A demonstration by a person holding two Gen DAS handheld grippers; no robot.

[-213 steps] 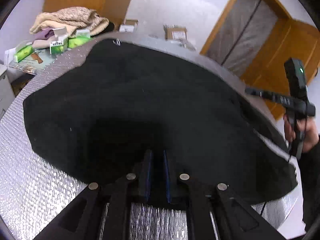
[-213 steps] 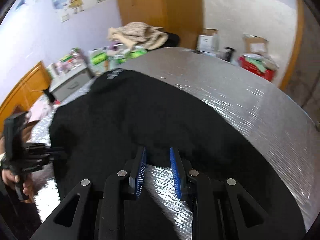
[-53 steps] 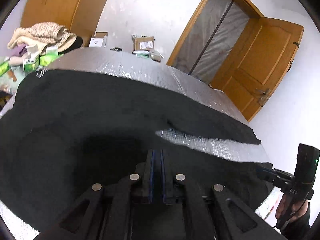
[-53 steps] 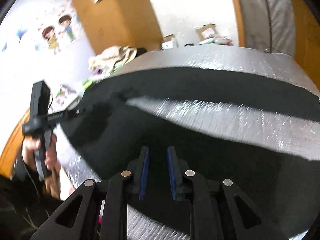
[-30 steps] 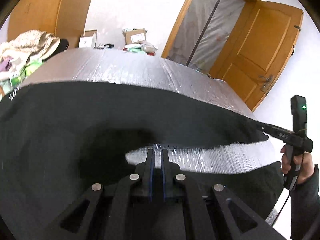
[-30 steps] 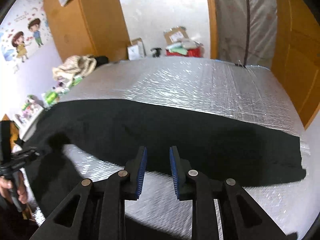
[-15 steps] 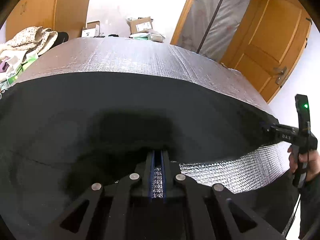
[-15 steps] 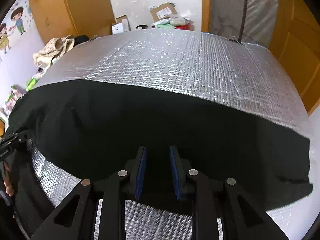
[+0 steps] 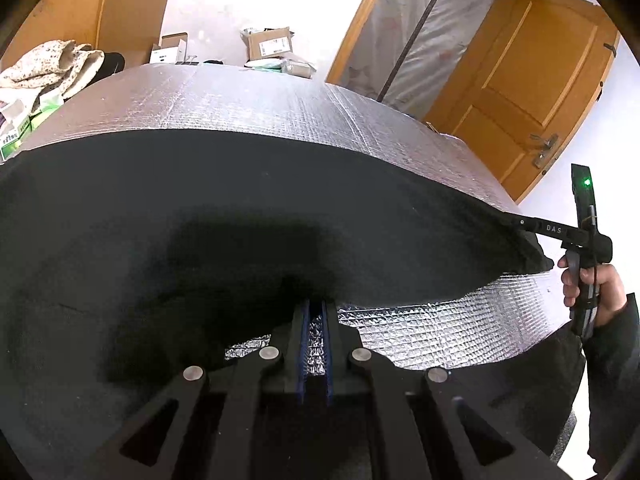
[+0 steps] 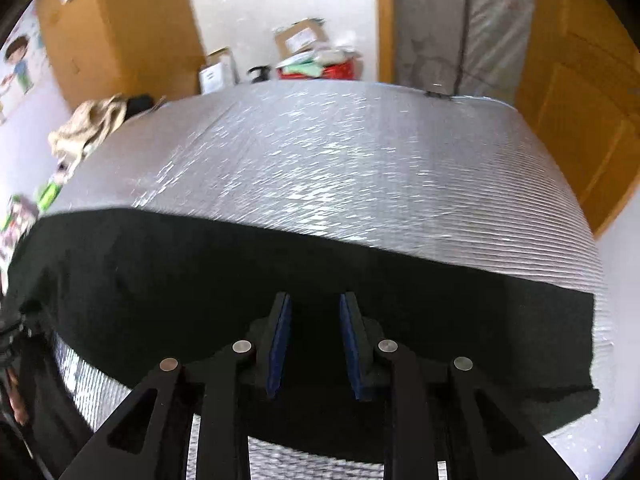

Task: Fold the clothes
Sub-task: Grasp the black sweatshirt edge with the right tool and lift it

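A black garment (image 9: 200, 200) lies spread over the silver foil table (image 9: 280, 108), with its near part doubled over itself. My left gripper (image 9: 316, 306) is shut on the folded edge, and foil shows between the lower pads. At the right of the left wrist view, a hand holds my right gripper (image 9: 520, 222) at the garment's corner, which is lifted and drapes off its fingers. In the right wrist view the right gripper (image 10: 315, 298) has black garment (image 10: 160, 280) between its blue pads, which stand somewhat apart.
A beige clothes pile (image 9: 48, 64) and green boxes (image 9: 16, 136) sit past the table's far left corner. Cardboard boxes (image 9: 272, 44) stand by the back wall. An open wooden door (image 9: 532, 80) is at the right. Bare foil (image 10: 360, 160) covers the table's far half.
Both grippers have carried the garment's edge farther across the table. The upper black layer now covers more. In the left wrist view, the foil strip has slid toward my fingers.
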